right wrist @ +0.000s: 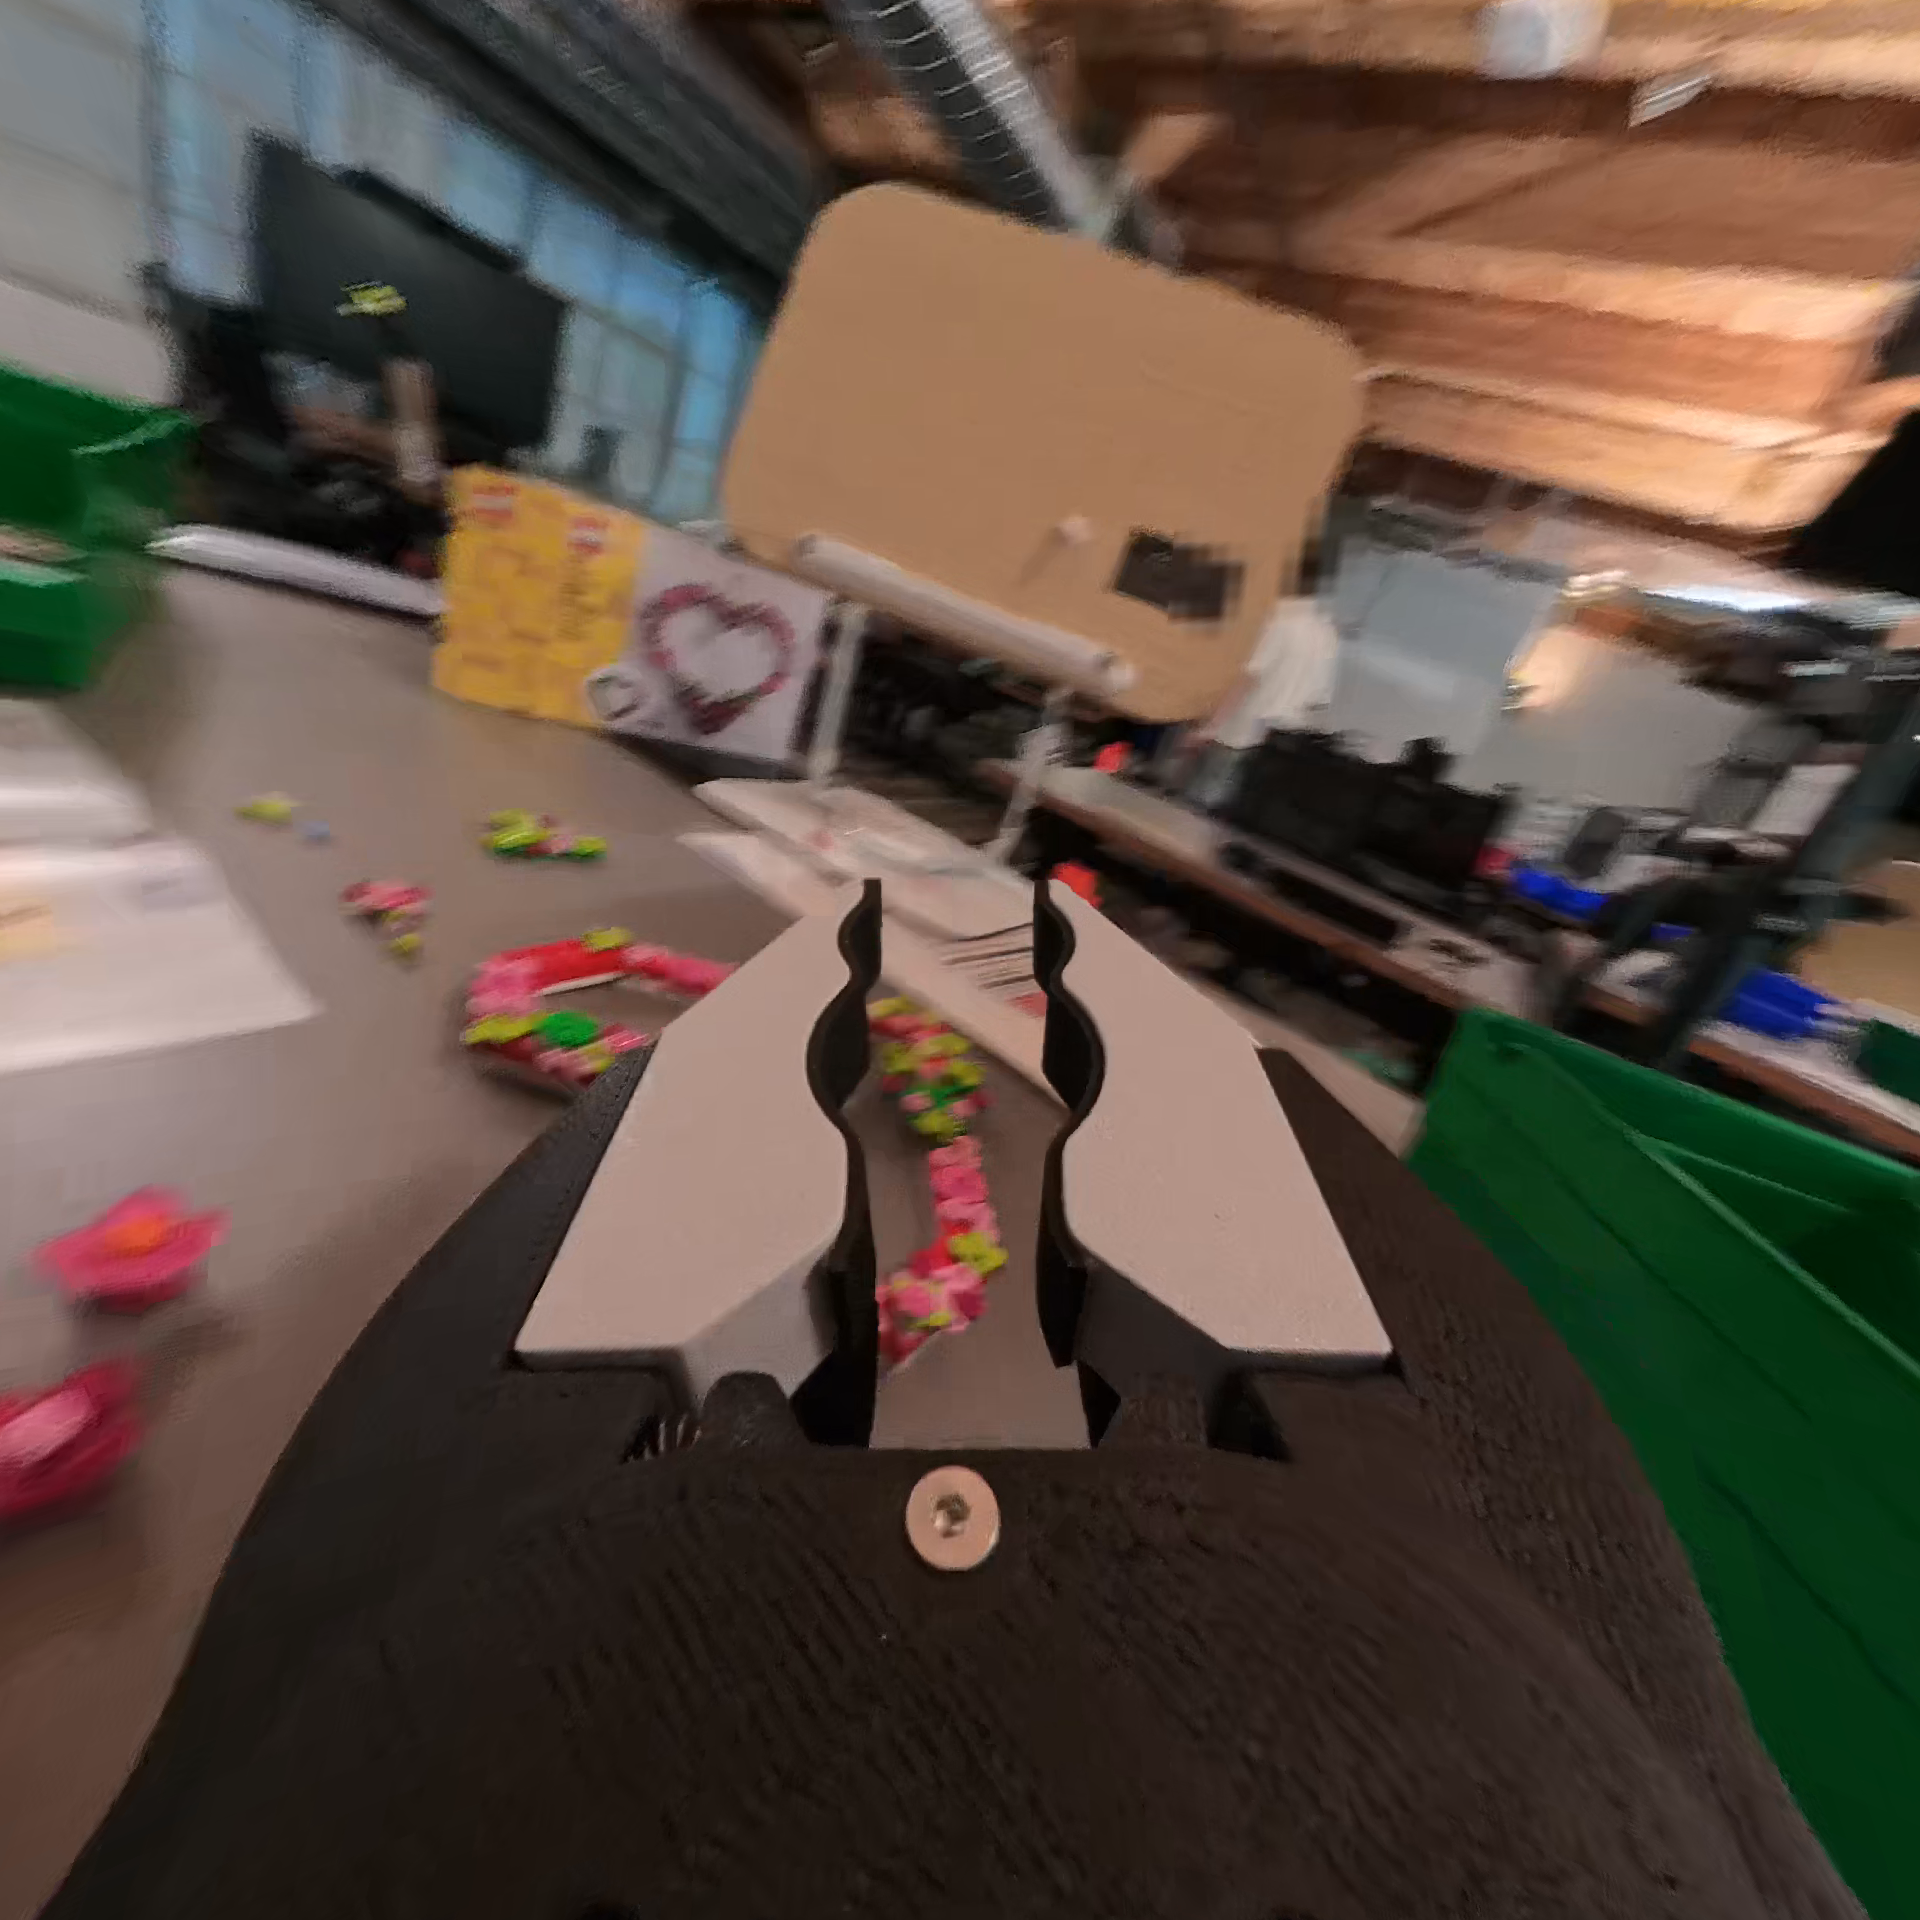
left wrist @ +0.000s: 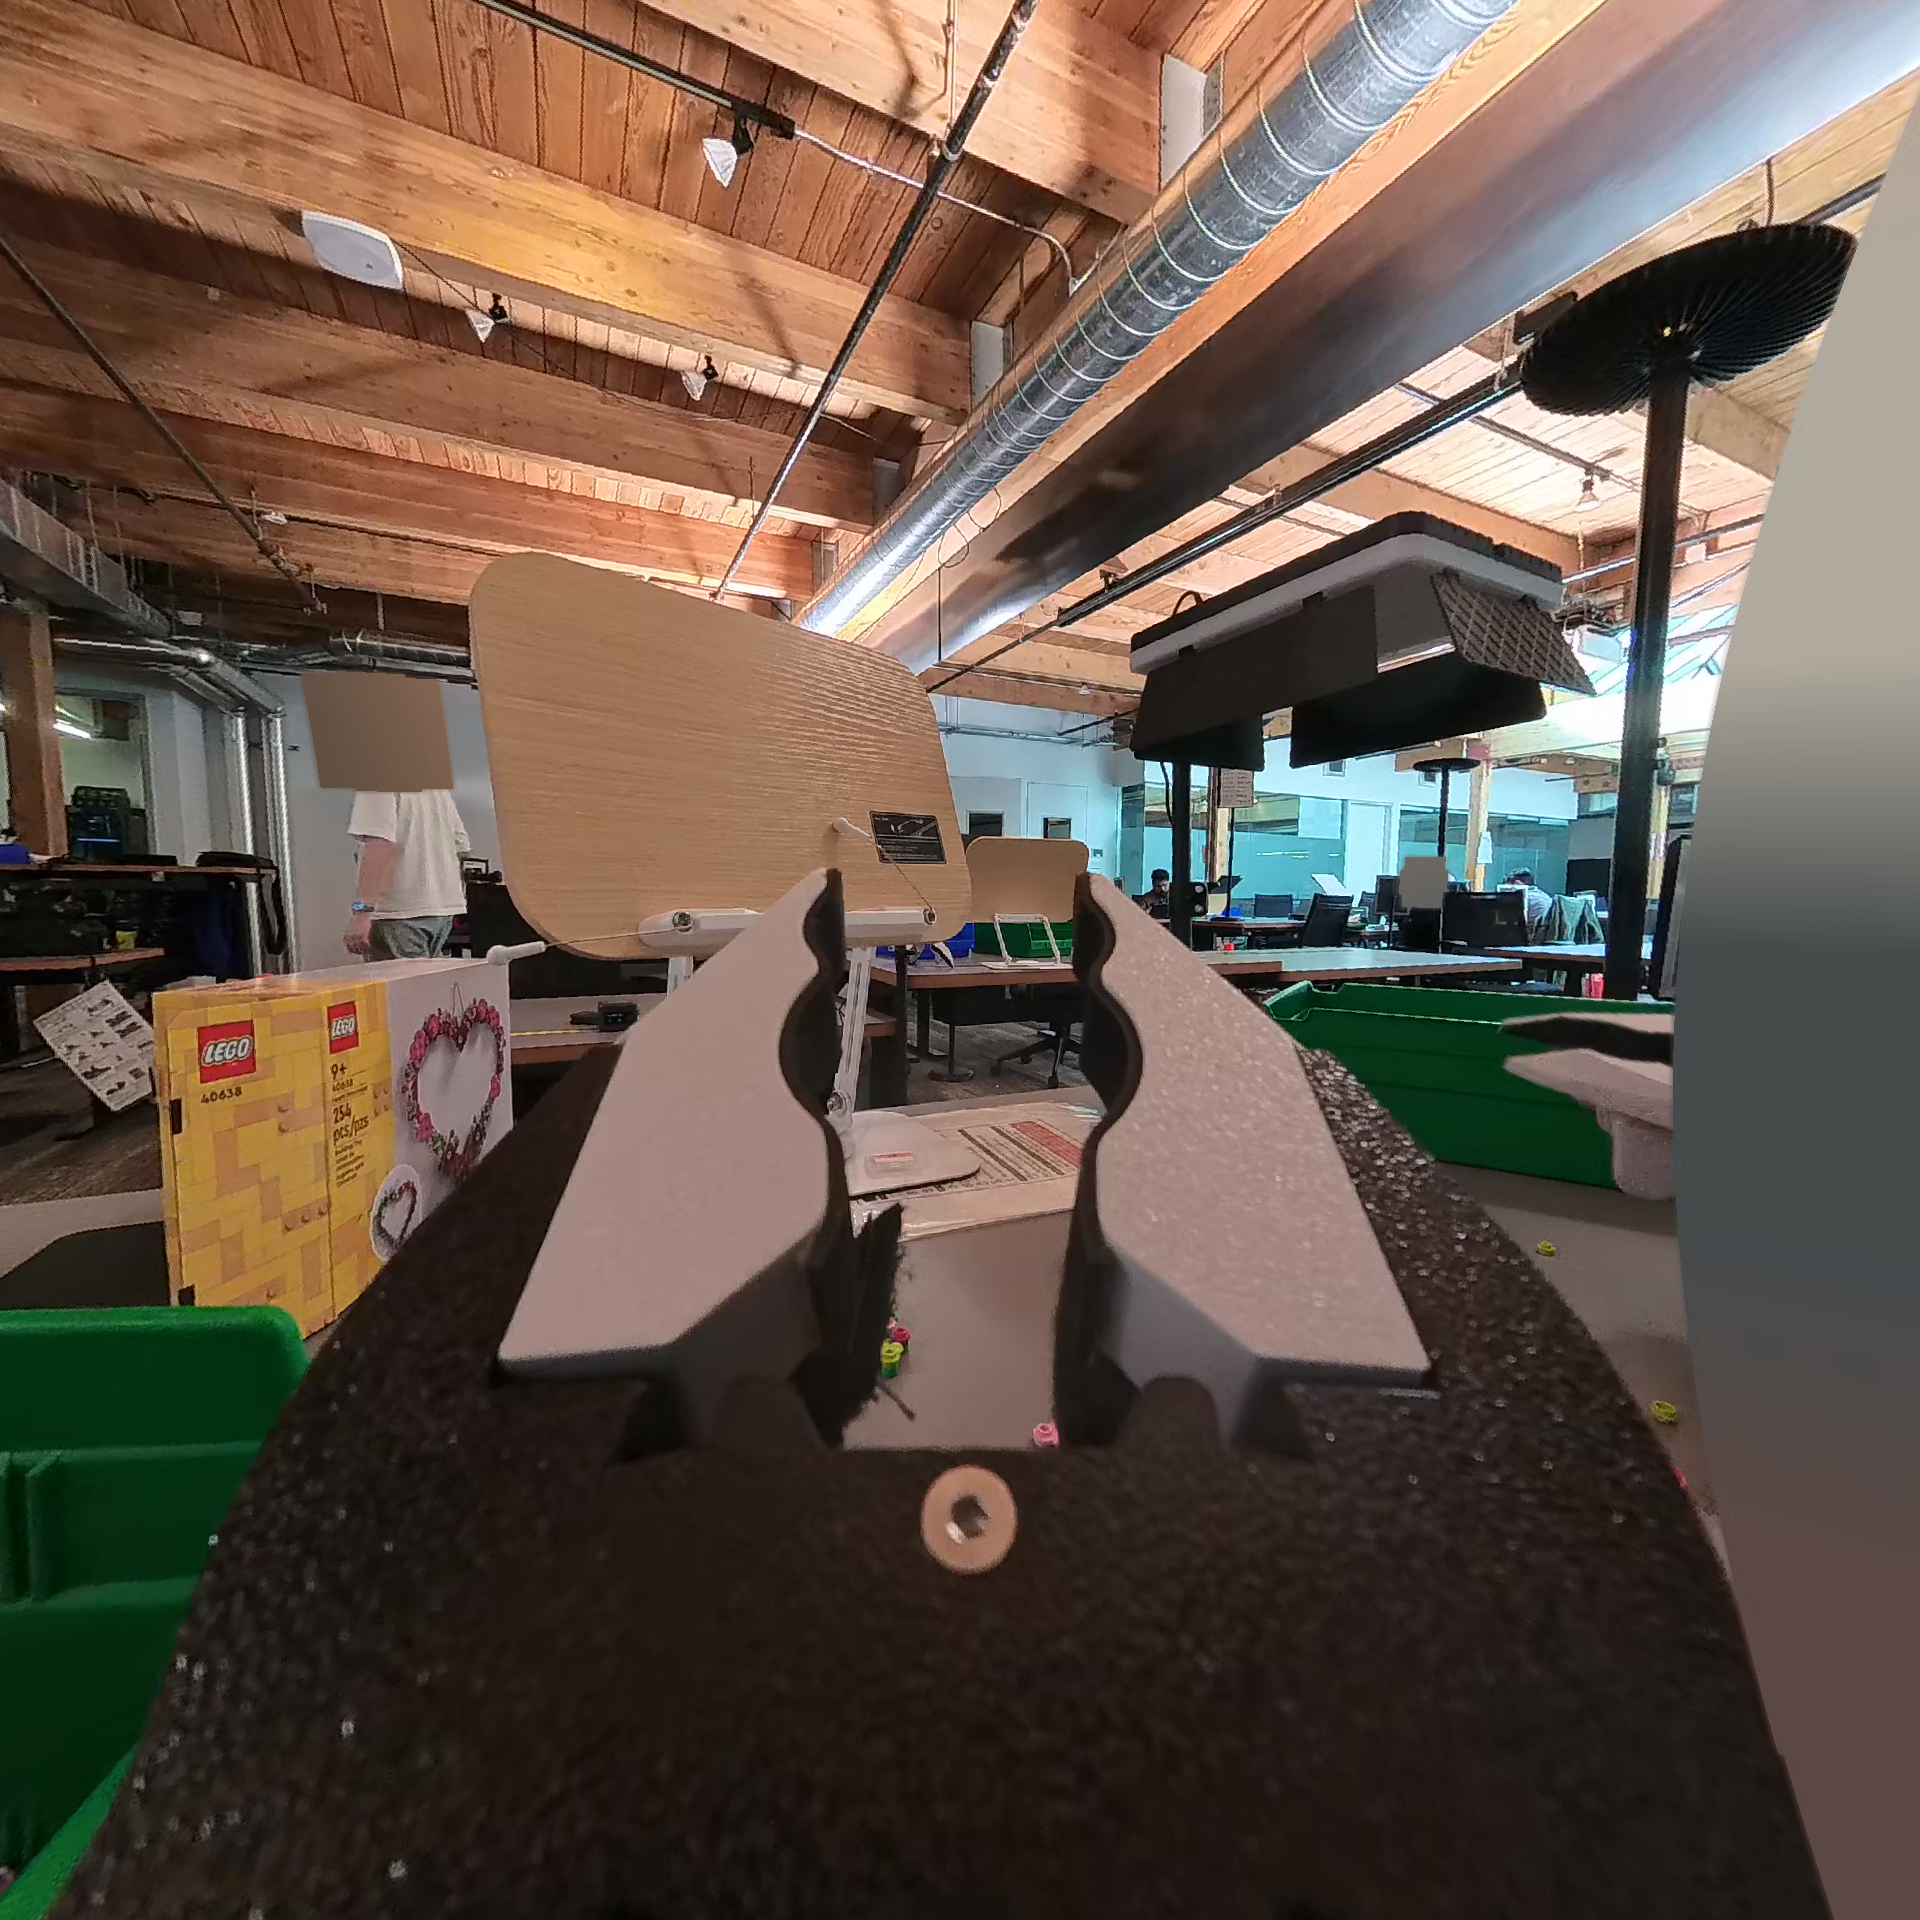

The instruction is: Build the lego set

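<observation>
- Two grippers, both with jaws parted and nothing between them: the left gripper [left wrist: 956,894] is held level over the table and aimed out at the room; the right gripper [right wrist: 956,899] tilts over the build.
- The task's thing, a heart [right wrist: 935,1153] of pink, red and lime pieces, lies flat on the grey table [right wrist: 343,1122]; one side of it shows through the right gripper's gap, the rest curves off to the left.
- Loose parts sit apart from it: a pink flower [right wrist: 130,1242] near the left edge, a second one [right wrist: 62,1439] below it, and small clusters [right wrist: 540,836] farther back.
- The box [left wrist: 312,1122] stands upright at the back of the table, beside a wooden stand [left wrist: 717,758].
- Step in hand, as I judge it: between picks, well into the build, with flowers yet to go on.
- The next move calls for lowering one gripper onto a loose flower, closing on its sides, and steadying the heart with the other.
- Hard to make out: the right view is smeared by motion, so studs and seams are lost.
- In the left view the gripper body hides most of the table; only a few tiny pieces [left wrist: 894,1349] show between the fingers.
- Green bins [right wrist: 1704,1299] are cut off by the frame, their contents unseen.
</observation>
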A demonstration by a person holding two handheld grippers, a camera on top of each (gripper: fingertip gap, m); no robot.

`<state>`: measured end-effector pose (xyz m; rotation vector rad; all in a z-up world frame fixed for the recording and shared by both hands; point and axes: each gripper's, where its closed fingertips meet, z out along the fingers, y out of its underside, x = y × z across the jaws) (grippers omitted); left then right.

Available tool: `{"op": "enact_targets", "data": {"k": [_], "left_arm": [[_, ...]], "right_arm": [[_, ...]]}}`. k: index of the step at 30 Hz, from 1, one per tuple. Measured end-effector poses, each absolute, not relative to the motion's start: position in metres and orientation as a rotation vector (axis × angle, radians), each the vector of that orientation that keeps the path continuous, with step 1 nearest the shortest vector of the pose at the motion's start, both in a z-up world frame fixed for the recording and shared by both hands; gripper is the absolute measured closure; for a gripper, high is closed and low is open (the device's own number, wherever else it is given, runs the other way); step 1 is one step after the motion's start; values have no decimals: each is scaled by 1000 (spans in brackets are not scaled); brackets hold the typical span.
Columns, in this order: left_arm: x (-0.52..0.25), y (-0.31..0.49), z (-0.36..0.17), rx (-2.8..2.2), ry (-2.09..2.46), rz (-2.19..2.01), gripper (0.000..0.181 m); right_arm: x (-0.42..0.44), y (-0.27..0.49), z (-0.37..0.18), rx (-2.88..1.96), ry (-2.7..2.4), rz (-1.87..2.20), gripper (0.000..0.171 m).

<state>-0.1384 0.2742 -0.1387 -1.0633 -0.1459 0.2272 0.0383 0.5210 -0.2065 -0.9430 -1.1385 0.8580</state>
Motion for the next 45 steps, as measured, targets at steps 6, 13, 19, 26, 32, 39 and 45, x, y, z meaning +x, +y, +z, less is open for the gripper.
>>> {"op": "enact_targets", "data": {"k": [6, 13, 19, 26, 32, 39, 45], "left_arm": [[-136, 275, -138, -1063, -138, 229, 140], [-132, 274, -136, -1059, -115, 252, 140], [-131, 273, -134, -1054, -111, 256, 140], [-114, 278, -134, -1084, -4, 326, 140], [-96, 294, -146, -1178, 75, 326, 144], [-49, 374, -193, -1617, 298, 27, 140], [-72, 470, -236, -1934, 464, 116, 134]], "right_arm": [[56, 427, -277, -1081, -1963, 1156, 146], [70, 401, -304, -1150, -2229, 1059, 139], [73, 401, -317, -1181, -2293, 946, 140], [75, 401, -324, -1211, -2325, 937, 151], [75, 401, -320, -1211, -2315, 962, 152], [52, 442, -277, -1099, -2094, 1004, 152], [-8, 522, -257, -1149, -1932, 931, 152]]}}
